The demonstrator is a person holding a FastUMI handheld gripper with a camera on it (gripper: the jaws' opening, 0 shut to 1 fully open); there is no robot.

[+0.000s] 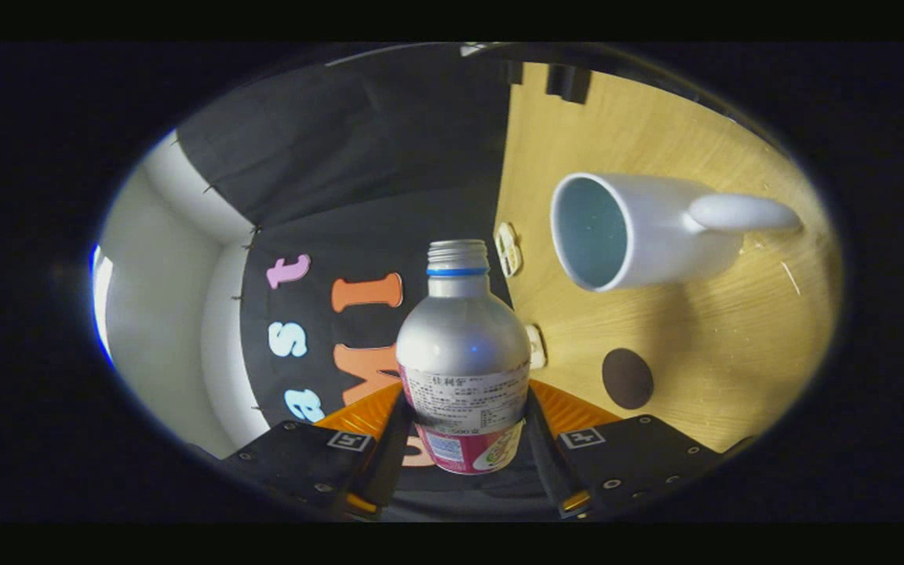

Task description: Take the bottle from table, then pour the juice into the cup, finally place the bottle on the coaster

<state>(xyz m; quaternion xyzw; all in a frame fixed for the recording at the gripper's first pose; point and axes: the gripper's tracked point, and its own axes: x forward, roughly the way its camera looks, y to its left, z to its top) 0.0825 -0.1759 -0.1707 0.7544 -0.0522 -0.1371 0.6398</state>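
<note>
Gripper (464, 439) nearest: both fingers closed against the lower body of the silver bottle (464, 353), which is held between them, neck pointing ahead, uncapped. View rolled sideways; wooden table (703, 314) fills the right. White cup (640, 227) on it, far right of the bottle's neck. Dark round coaster (627, 378) nearer, just right of the fingers.

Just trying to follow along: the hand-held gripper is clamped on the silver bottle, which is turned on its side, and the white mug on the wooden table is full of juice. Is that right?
Not quite. In the gripper view the white mug looks empty; its pale inside shows bare. The rest holds: the hand-held gripper is clamped on the silver bottle, turned sideways relative to the wooden table.
</note>
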